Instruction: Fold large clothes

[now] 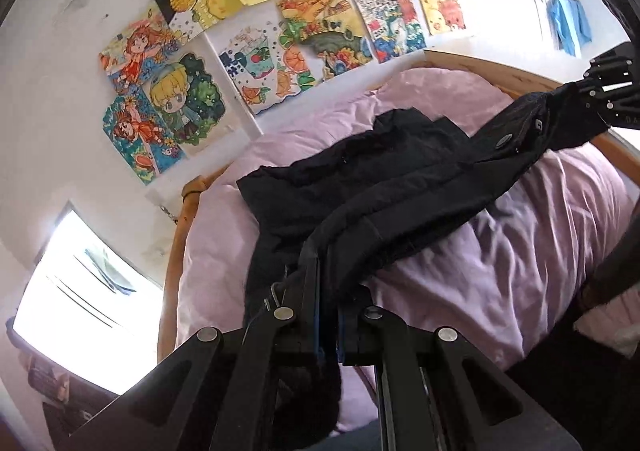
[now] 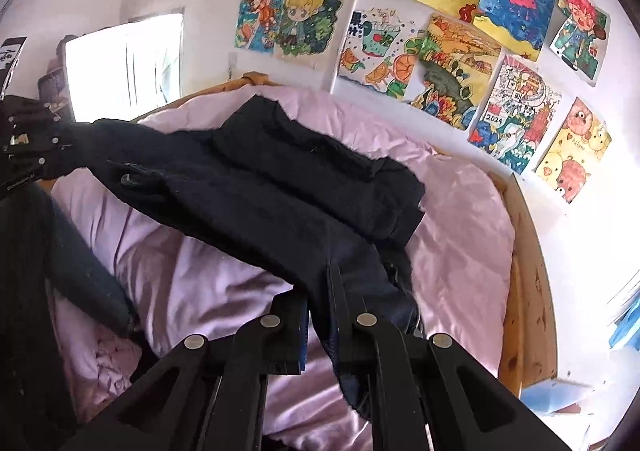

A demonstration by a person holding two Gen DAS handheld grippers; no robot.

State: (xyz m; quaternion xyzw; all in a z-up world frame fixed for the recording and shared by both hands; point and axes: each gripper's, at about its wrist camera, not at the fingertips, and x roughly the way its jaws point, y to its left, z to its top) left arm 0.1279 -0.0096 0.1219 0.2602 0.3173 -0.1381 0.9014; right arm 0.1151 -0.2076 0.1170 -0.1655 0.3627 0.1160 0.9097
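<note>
A large dark navy garment lies across a bed with a pink quilt. My left gripper is shut on one edge of the garment and lifts it off the quilt. My right gripper is shut on another edge of the same garment. The cloth hangs stretched between the two grippers, its far part resting in folds on the quilt. The right gripper shows at the right in the left wrist view; the left gripper shows at the left in the right wrist view.
A wooden bed frame rims the quilt. Several colourful drawings hang on the white wall behind the bed. A bright window is at one end. A dark trouser leg stands beside the bed.
</note>
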